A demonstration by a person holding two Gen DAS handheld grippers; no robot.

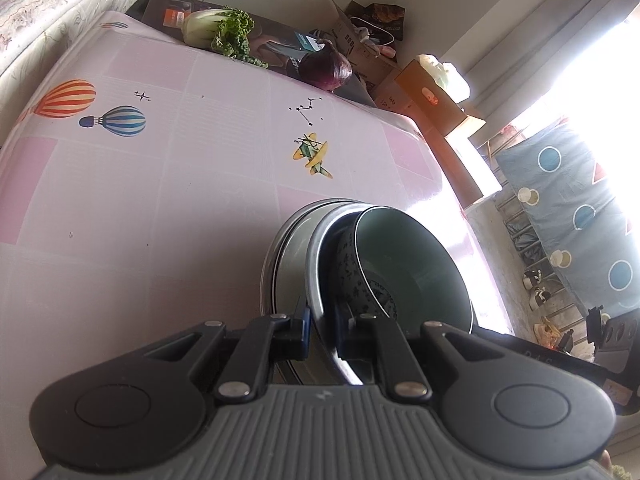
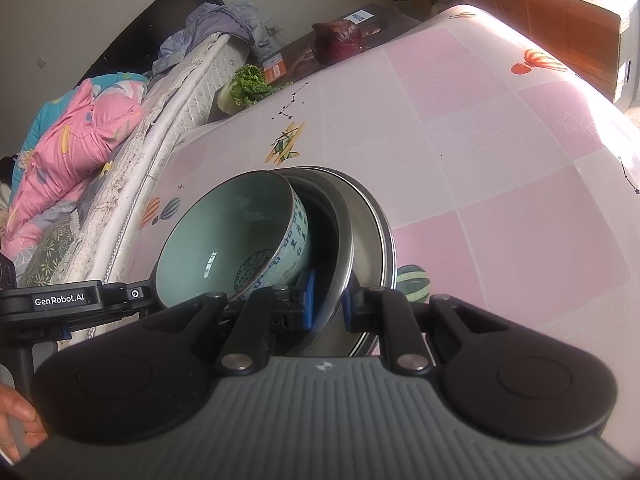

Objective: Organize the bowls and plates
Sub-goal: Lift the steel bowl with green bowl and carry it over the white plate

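Left wrist view: the left gripper (image 1: pixel 323 330) is clamped on the near rim of a steel bowl (image 1: pixel 320 264), which sits in a wider steel plate (image 1: pixel 280 264) over the pink tablecloth (image 1: pixel 160 200). Inside it a celadon bowl (image 1: pixel 412 264) tilts, mouth facing right

Right wrist view: the right gripper (image 2: pixel 327 307) pinches the steel bowl's (image 2: pixel 342 240) rim; the celadon bowl (image 2: pixel 224 240) opens leftward

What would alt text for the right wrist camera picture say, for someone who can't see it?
The right gripper is shut on the rim of a stack of metal plates that holds a pale green bowl with blue patterns, above a pink checked tablecloth. A red cabbage and leafy greens lie at the table's far edge, with a bed beside it.
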